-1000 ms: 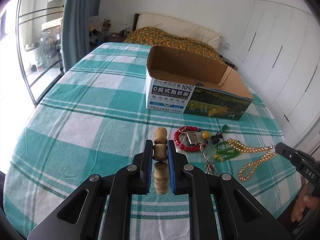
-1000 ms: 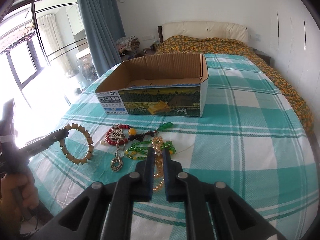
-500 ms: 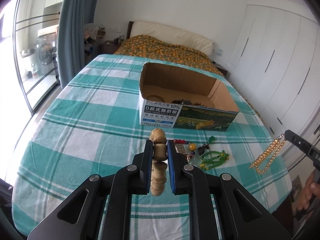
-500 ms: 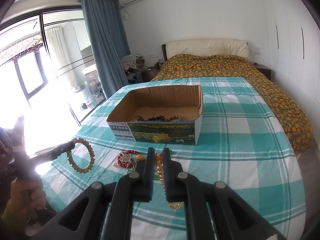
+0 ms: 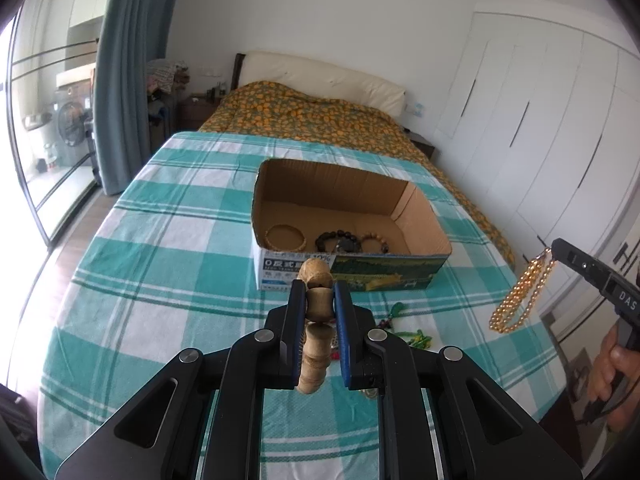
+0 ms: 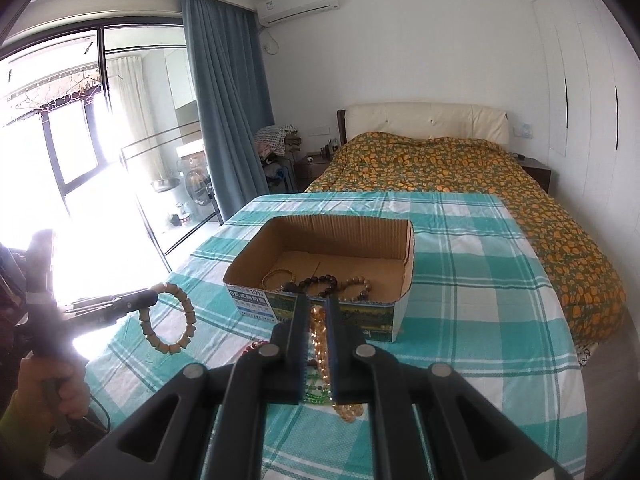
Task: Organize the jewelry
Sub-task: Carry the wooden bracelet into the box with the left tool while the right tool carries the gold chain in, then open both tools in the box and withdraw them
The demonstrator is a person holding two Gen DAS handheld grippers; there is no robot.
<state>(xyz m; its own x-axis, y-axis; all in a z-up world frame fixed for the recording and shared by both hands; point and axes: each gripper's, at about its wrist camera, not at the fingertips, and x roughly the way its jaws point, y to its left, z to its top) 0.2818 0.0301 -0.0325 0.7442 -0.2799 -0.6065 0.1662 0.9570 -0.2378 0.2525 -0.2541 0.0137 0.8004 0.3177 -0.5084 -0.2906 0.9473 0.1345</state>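
Observation:
My left gripper [image 5: 319,298] is shut on a wooden bead bracelet [image 5: 317,334], which hangs above the teal checked cloth; the same wooden bracelet [image 6: 168,318] dangles at the left of the right wrist view. My right gripper [image 6: 318,312] is shut on a golden bead strand [image 6: 322,354]; that golden strand [image 5: 520,298] hangs in the air at the right of the left wrist view. Ahead stands an open cardboard box [image 5: 424,216], also seen as the box [image 6: 406,258], holding three bracelets [image 5: 340,240]. Green beads [image 5: 416,336] and other jewelry lie on the cloth below the grippers.
The table with the checked cloth [image 5: 160,240] stands at the foot of a bed with an orange patterned cover [image 6: 460,168]. White wardrobe doors [image 5: 540,120] run along the right. A person's hand [image 6: 52,384] holds the left tool; a glass door and blue curtain [image 6: 228,100] are at the left.
Both grippers have risen with their pieces: the wooden bracelet and the golden strand left the cloth and now hang in the air. The box's inside has come into view.

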